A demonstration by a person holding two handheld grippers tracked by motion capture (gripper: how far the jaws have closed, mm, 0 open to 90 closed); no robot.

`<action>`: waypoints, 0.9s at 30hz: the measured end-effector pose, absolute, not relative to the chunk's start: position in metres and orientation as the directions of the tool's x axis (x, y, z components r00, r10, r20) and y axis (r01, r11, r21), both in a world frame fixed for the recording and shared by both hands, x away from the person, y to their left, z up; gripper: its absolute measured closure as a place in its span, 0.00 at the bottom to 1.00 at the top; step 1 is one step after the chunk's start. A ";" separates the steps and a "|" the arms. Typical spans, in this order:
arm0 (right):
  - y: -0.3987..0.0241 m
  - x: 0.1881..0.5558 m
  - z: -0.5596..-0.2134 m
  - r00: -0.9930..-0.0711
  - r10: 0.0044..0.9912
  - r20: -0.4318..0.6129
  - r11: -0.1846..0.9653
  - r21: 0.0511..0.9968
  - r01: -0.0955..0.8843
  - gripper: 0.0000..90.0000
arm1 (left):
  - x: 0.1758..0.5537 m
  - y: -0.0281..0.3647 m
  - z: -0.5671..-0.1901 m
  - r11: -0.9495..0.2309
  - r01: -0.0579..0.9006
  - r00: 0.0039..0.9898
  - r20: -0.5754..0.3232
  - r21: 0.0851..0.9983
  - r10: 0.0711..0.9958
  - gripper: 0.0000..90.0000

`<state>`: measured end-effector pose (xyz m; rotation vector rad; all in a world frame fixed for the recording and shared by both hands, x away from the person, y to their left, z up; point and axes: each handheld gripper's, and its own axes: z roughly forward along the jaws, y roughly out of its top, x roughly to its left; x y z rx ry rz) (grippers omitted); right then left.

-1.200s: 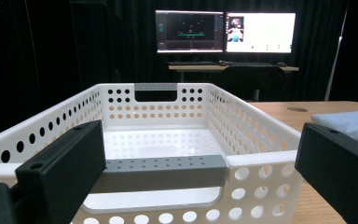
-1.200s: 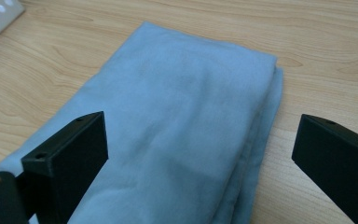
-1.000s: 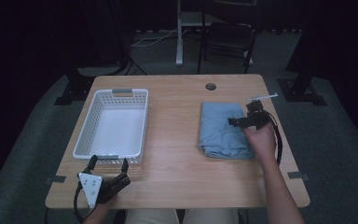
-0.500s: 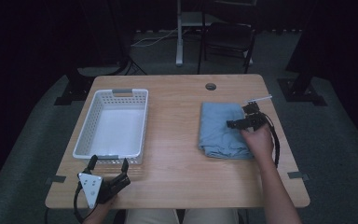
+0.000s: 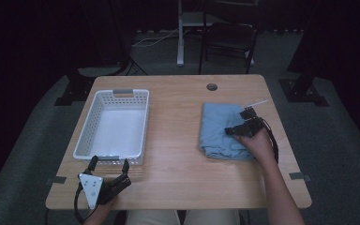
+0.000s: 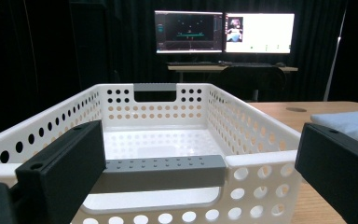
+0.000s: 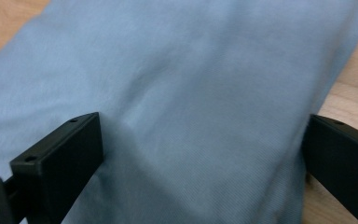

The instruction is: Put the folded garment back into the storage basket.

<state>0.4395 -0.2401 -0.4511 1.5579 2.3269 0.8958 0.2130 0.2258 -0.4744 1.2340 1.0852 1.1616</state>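
A folded light-blue cloth point(image 5: 220, 129) lies on the right half of the wooden table point(image 5: 178, 140). My right gripper point(image 5: 236, 123) is low over the cloth's right side, and its jaws have just been opening. In the right gripper view the cloth point(image 7: 191, 70) lies between the wide-open jaws: one jaw is over the fabric, the other beside its edge above the wood. My left gripper point(image 5: 109, 163) rests open near the table's front left corner and points at a white perforated basket point(image 5: 143, 124), whose near grey handle point(image 6: 163, 170) shows between its jaws.
The basket point(image 6: 256, 130) has nothing in it. A round cable hole point(image 5: 211, 86) sits at the table's far edge. A chair point(image 5: 227, 40) and stands are behind the table on the dark floor. Two lit monitors point(image 6: 223, 32) stand on a far desk.
My right gripper has sunk a little onto the cloth and come slightly nearer to the person. The left gripper, the basket and the cloth have stayed where they were.
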 end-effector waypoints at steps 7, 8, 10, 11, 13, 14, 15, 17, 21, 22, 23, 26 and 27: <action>-0.243 0.436 -0.447 -0.435 0.882 0.179 0.259 0.587 0.767 0.21 | 0.213 0.226 -0.474 -0.011 -0.052 0.110 0.017 0.999 0.994 0.03; -0.243 0.435 -0.446 -0.446 0.871 0.207 0.255 0.586 0.769 0.28 | 0.213 0.226 -0.474 -0.011 -0.051 0.110 0.017 0.999 0.994 0.03; -0.246 0.435 -0.445 -0.451 0.863 0.228 0.249 0.584 0.772 0.39 | 0.213 0.226 -0.474 -0.013 -0.049 0.109 0.018 0.999 0.994 0.03; -0.248 0.435 -0.444 -0.444 0.860 0.252 0.232 0.581 0.780 0.43 | 0.213 0.226 -0.474 -0.013 -0.050 0.109 0.018 0.999 0.994 0.03; -0.251 0.435 -0.445 -0.439 0.855 0.276 0.215 0.582 0.784 0.50 | 0.213 0.226 -0.474 -0.011 -0.051 0.110 0.017 0.999 0.994 0.03; -0.252 0.435 -0.445 -0.447 0.849 0.282 0.217 0.584 0.782 0.52 | 0.213 0.226 -0.474 -0.011 -0.052 0.110 0.017 0.999 0.994 0.03; -0.252 0.435 -0.446 -0.446 0.845 0.295 0.213 0.580 0.787 0.56 | 0.213 0.226 -0.474 -0.011 -0.051 0.110 0.017 0.999 0.994 0.03; -0.253 0.436 -0.446 -0.454 0.836 0.308 0.214 0.579 0.787 0.60 | 0.213 0.226 -0.474 -0.013 -0.050 0.109 0.018 0.999 0.994 0.03; -0.253 0.436 -0.448 -0.462 0.820 0.338 0.206 0.579 0.789 0.66 | 0.213 0.226 -0.474 -0.012 -0.050 0.109 0.017 0.999 0.994 0.03; -0.254 0.435 -0.448 -0.461 0.814 0.352 0.197 0.579 0.791 0.67 | 0.213 0.226 -0.474 -0.012 -0.051 0.110 0.017 0.999 0.994 0.03; -0.256 0.435 -0.451 -0.468 0.799 0.378 0.183 0.588 0.788 0.68 | 0.213 0.226 -0.474 -0.012 -0.051 0.110 0.017 0.999 0.994 0.03; -0.262 0.435 -0.456 -0.461 0.770 0.441 0.136 0.593 0.794 0.69 | 0.213 0.226 -0.474 -0.013 -0.049 0.109 0.018 0.999 0.994 0.03; -0.263 0.435 -0.457 -0.460 0.763 0.454 0.126 0.594 0.795 0.69 | 0.213 0.226 -0.474 -0.013 -0.049 0.109 0.018 0.999 0.994 0.03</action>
